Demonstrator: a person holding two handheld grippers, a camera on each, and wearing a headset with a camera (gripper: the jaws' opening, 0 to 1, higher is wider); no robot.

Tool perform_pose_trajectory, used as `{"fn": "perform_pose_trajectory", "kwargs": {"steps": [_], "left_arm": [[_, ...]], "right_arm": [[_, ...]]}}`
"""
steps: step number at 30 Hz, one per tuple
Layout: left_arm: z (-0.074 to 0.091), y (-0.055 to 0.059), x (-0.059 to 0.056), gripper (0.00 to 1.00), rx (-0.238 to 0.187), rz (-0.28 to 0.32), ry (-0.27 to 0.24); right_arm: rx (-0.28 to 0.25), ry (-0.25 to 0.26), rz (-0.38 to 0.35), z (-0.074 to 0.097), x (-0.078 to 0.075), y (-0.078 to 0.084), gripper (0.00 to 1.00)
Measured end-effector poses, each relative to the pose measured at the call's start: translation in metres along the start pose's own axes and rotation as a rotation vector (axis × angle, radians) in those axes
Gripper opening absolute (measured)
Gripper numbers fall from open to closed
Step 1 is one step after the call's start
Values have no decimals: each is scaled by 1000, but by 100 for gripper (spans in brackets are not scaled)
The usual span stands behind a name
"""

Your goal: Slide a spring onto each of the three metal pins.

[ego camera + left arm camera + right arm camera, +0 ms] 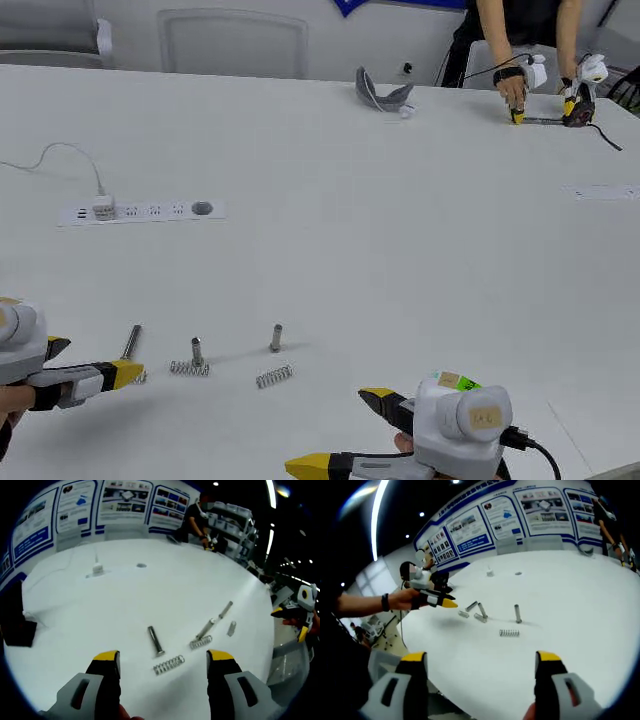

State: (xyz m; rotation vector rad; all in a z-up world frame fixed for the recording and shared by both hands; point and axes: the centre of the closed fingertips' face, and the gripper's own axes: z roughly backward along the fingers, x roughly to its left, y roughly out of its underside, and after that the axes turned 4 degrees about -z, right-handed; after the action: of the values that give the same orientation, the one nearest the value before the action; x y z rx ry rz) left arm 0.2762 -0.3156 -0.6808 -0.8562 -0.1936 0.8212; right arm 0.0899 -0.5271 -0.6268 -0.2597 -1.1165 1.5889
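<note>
Jaws of the left gripper [163, 656] are seen spread well apart in the left gripper view, nothing being held between their yellow tips. Grey and black bodies are carried behind those tips. Jaws of the right gripper [343, 429] are also spread wide and nothing is gripped or touched by them; this gripper is held near the front edge of the table [380, 250], well apart from the parts.

Three short, smooth, cylindrical metal pins are set out in a row on the plain matte white table. The left pin [131, 341] is laid on its side, while the middle pin [197, 350] and the right pin [276, 337] are stood upright. Three small coiled wire springs are laid flat on the table, none of them being threaded on a pin. The left spring [140, 377] is found just ahead of the left gripper's tips, between the lines of the two jaws; whether it is touched cannot be told. The middle spring [188, 368] is placed just beside the foot of the middle pin, and the right spring [273, 376] lies near the right pin, on its near side.

Farther back on the left, a flat white power strip [140, 212] is laid on the table.
</note>
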Motion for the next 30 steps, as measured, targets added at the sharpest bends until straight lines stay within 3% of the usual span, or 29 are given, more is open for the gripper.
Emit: {"fn": "perform_pose_trajectory", "kwargs": {"steps": [5, 10, 18, 30], "left_arm": [[-10, -7, 6, 64, -16, 14, -12], [-23, -16, 14, 55, -44, 73, -34], [-45, -16, 19, 40, -24, 69, -57], [-61, -8, 21, 20, 27, 60, -75]], "right_arm": [[14, 8, -2, 2, -3, 5, 91], [9, 11, -9, 4, -4, 6, 89], [16, 11, -14, 3, -3, 8, 89], [26, 24, -25, 6, -6, 13, 88]]}}
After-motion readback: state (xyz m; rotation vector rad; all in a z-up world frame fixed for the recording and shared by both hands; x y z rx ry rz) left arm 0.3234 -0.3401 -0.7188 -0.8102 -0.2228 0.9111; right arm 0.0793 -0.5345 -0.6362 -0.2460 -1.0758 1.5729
